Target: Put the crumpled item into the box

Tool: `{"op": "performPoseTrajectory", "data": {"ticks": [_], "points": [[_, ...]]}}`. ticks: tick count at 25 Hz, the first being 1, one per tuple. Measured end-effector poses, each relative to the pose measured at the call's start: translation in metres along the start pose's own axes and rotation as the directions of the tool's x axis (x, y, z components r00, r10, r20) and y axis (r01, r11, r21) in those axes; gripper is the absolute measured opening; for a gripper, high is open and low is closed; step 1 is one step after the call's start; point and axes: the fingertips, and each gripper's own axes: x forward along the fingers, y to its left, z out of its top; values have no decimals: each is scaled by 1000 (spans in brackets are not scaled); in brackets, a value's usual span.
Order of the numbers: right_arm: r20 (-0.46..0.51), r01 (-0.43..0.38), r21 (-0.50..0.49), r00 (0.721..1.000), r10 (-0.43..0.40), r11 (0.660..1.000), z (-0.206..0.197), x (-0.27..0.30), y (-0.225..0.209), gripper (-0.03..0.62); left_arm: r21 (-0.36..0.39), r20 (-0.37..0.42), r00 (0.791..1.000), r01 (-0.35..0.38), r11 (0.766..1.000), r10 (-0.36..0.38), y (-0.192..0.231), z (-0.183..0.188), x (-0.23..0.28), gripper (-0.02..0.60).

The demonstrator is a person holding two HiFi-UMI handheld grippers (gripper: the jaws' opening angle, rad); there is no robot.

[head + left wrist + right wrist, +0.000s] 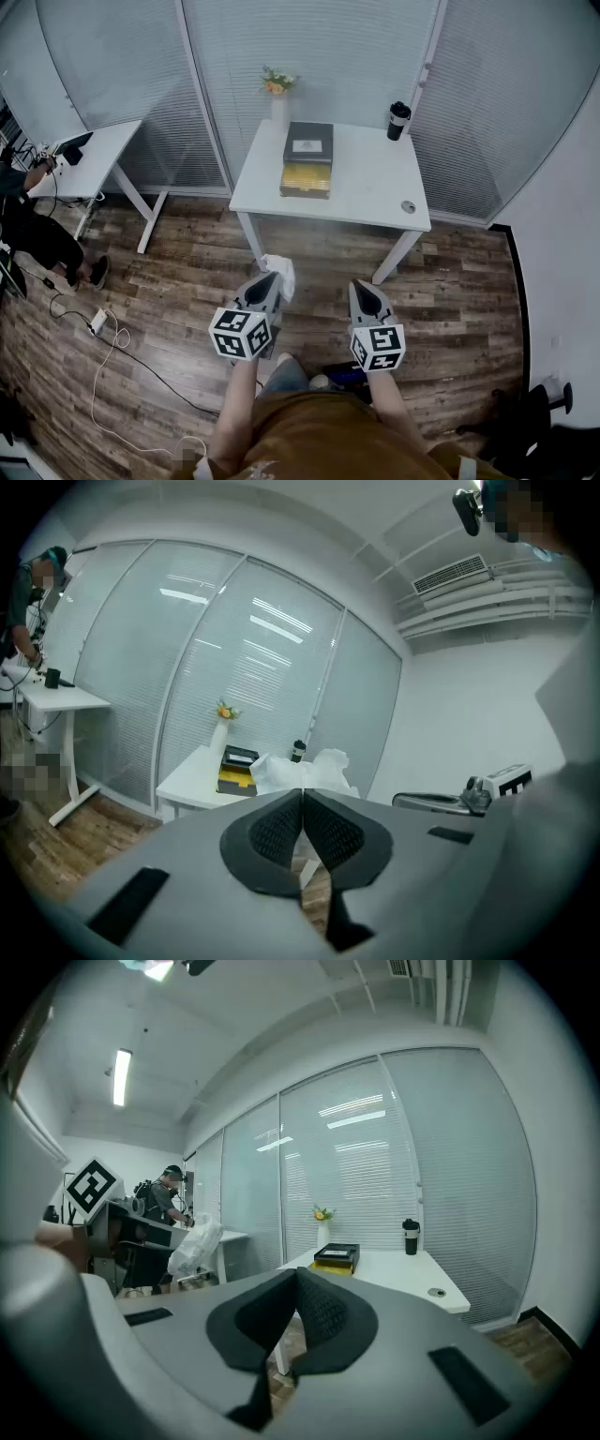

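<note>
A crumpled white item [280, 270] sticks out past the tip of my left gripper [270, 277], which is shut on it above the wooden floor. In the left gripper view the white item [300, 771] bulges just beyond the closed jaws of the left gripper [303, 793]. The box [306, 179], yellow with a black part [308, 142] behind it, lies on the white table [375, 187] ahead. My right gripper [365, 287] is shut with nothing in it, beside the left one. From the right gripper view the held white item [194, 1246] shows at the left, the box [337, 1257] straight ahead.
A white vase with flowers [277, 97] and a black cup [399, 120] stand at the table's far edge. A second desk [94, 155] is at the left with a person [28, 225] beside it. Cables and a power strip [97, 322] lie on the floor.
</note>
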Motion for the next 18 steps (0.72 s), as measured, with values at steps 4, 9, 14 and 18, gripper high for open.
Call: {"op": "performPoseTrajectory", "data": {"ticks": [4,9,14,18], "points": [[3,0,-5,1000,0,1000,0,-1,7,12,2,-1,1000,-3,1000,3,3,-3,-5,29],[6,-2,-18,1000,2,1000,2,-5,13,12,10,-16,1000,-15,1000,16,6,-9,-8,29],[4,6,-44,1000,-6,999,4,-13,9,12,16,-19,1000,2,1000,-2,-4,-9,-2,29],[15,13,-37,1000,-12,999,6,-21,9,12,32,-23,1000,13,999,-12,-12,-9,-4,29]]}}
